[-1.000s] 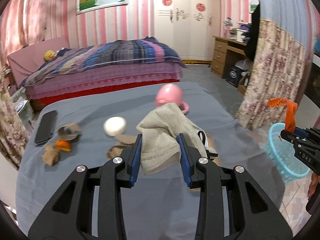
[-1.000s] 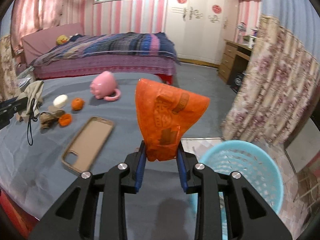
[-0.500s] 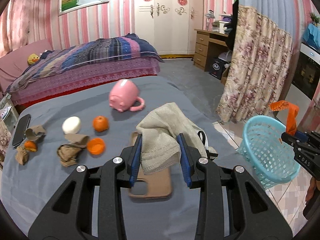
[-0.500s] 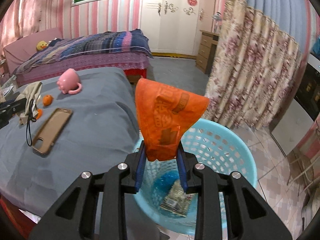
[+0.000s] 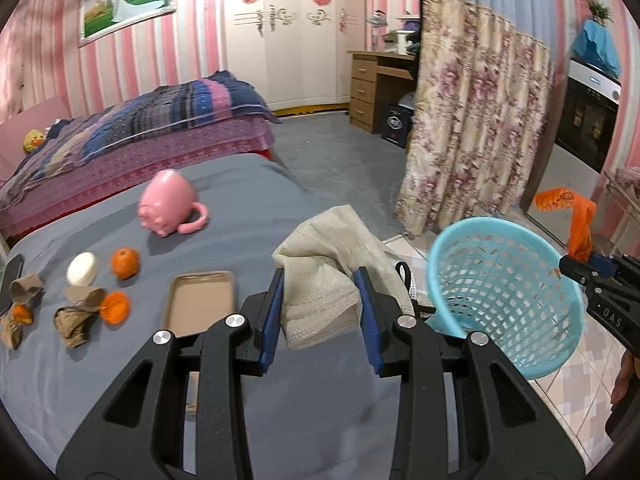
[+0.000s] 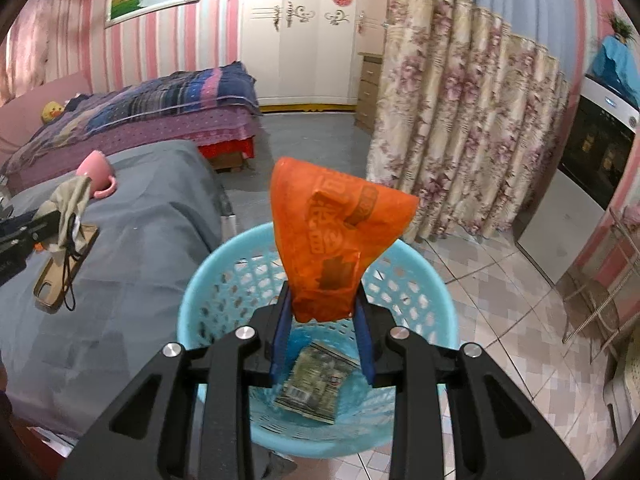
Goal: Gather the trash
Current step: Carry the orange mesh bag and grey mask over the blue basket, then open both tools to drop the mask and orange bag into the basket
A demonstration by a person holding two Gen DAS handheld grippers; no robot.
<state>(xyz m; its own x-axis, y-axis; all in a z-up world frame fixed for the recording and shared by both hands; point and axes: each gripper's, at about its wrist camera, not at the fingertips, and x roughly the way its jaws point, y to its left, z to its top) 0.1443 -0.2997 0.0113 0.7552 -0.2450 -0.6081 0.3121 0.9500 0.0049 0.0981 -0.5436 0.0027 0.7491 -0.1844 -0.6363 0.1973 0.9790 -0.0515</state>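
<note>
My left gripper (image 5: 320, 300) is shut on a beige mesh cloth bag (image 5: 332, 264) with a black cord, held above the grey table's (image 5: 248, 200) right edge. My right gripper (image 6: 322, 304) is shut on an orange plastic wrapper (image 6: 332, 232), held over the light blue basket (image 6: 208, 280) on the floor. The basket (image 5: 500, 292) holds a greenish packet (image 6: 316, 380) and blue trash. Crumpled brown paper (image 5: 74, 320), cardboard bits (image 5: 24, 284), orange peel pieces (image 5: 116, 306) lie at the table's left.
A pink pig mug (image 5: 168, 204), a white egg-shaped thing (image 5: 82, 268), an orange (image 5: 125, 263), a tan phone case (image 5: 200, 300) and a black phone (image 5: 10, 276) lie on the table. A bed (image 5: 140, 128) stands behind, a floral curtain (image 5: 472, 132) right.
Both grippers have swung right toward the basket. The orange wrapper now hangs right over the basket's opening; the left gripper with the cloth bag has come to the table's right edge.
</note>
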